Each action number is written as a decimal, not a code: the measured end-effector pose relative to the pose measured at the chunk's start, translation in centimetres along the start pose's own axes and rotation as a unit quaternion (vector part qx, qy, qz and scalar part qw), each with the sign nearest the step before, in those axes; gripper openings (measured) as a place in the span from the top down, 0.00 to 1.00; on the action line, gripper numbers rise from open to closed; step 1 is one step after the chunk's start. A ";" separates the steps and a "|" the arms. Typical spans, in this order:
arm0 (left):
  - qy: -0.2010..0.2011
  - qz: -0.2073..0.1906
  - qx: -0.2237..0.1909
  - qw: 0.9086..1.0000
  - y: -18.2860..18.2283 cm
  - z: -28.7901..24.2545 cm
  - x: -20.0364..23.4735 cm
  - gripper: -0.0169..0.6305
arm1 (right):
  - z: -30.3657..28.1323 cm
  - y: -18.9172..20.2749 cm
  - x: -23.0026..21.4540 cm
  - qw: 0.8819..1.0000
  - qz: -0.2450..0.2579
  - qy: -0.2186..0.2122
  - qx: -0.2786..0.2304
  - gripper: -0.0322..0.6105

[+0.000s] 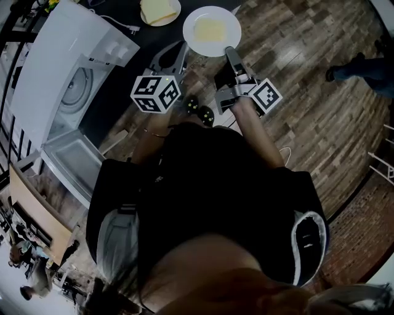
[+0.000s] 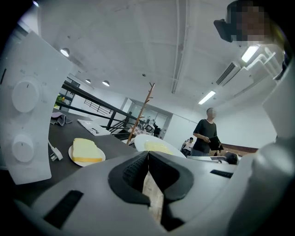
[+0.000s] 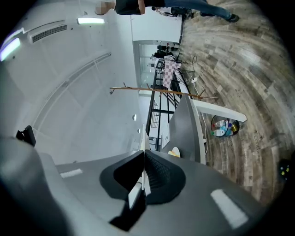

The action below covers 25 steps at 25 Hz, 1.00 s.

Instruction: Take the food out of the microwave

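Note:
A white plate [image 1: 192,21] with a pale yellow flat piece of food [image 1: 210,29] hangs in the air just off the dark table's corner. My right gripper [image 1: 229,50] is shut on its near rim, turned on its side; the right gripper view shows the rim edge-on [image 3: 134,197] between the jaws of the right gripper [image 3: 144,154]. My left gripper [image 1: 183,44] is shut with nothing between its jaws, tips at the plate's left rim; whether they touch it I cannot tell. In the left gripper view the plate [image 2: 143,140] lies just beyond the left gripper [image 2: 147,154].
The white microwave [image 1: 68,67] stands on the dark table [image 1: 123,12] at left, its door [image 1: 74,163] swung open toward me. A small plate with a yellow slab [image 1: 160,10] sits behind. A person [image 2: 207,133] stands across the room. A basket of bottles [image 3: 224,126] is on the wooden floor.

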<state>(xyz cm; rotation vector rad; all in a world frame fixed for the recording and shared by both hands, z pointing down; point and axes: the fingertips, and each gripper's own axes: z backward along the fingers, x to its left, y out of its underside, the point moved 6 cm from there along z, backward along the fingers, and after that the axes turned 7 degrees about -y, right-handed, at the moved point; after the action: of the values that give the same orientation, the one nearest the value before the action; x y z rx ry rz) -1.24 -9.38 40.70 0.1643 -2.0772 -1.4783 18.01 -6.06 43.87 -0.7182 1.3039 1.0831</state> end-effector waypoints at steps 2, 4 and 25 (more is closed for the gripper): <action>0.003 -0.001 -0.001 1.000 -0.4 -0.5 0.5 0.96 | -0.7 0.0 0.1 1.000 0.001 -0.002 -0.002 0.95; 0.005 -0.001 -0.002 1.000 -0.8 -0.8 0.9 0.96 | -1.4 0.1 0.1 1.000 0.001 -0.002 -0.005 0.95; 0.009 0.007 0.000 1.000 -2.2 -2.9 5.2 0.96 | -6.0 1.2 -1.5 1.000 0.014 0.017 0.003 0.94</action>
<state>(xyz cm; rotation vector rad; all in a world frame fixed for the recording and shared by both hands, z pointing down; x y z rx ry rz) -4.51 -14.73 41.29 0.1624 -2.0610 -1.4629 14.67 -11.35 44.52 -0.7186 1.3496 1.0933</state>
